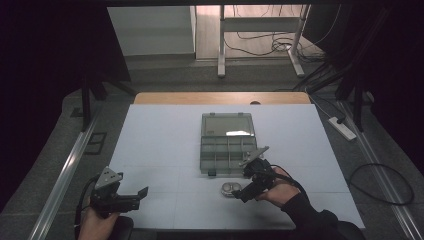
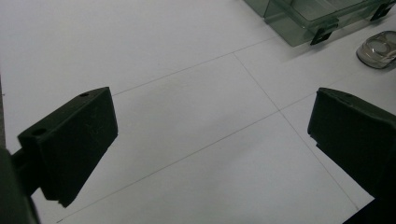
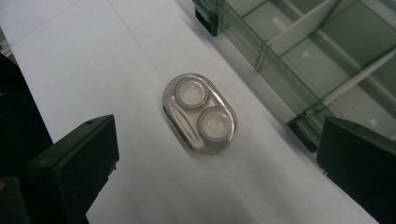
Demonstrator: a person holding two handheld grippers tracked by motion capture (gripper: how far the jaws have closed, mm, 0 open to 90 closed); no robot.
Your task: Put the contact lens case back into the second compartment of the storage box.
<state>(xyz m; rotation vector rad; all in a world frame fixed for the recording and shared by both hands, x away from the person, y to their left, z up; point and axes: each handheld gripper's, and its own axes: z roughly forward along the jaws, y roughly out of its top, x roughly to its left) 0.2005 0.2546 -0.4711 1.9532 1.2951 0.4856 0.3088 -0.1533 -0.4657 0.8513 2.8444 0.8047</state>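
1. A white desk (image 1: 165, 145) takes up the middle of the high view, with a strip of wood showing along its far edge.
2. At the centre of that view sits a clear compartment box (image 1: 228, 144), lid thrown back flat toward the top of the frame, its divided tray toward the bottom.
3. Just below the box's lower edge lies a small clear contact lens case (image 1: 230, 189), an oval with two round wells side by side.
4. The right claw (image 1: 246, 191) hangs just right of the case in the high view, held by a hand in a dark sleeve at the lower right.
5. In the right gripper view its jaws are spread wide, the case lying on the desk between and beyond them, untouched, with the box's tray in the upper right of the frame.
6. The left claw (image 1: 143, 192) sits at the lower left of the high view, well apart from box and case.
7. In the left gripper view its jaws are also spread, holding nothing, bare desk between them; the box corner and case show at the upper right.
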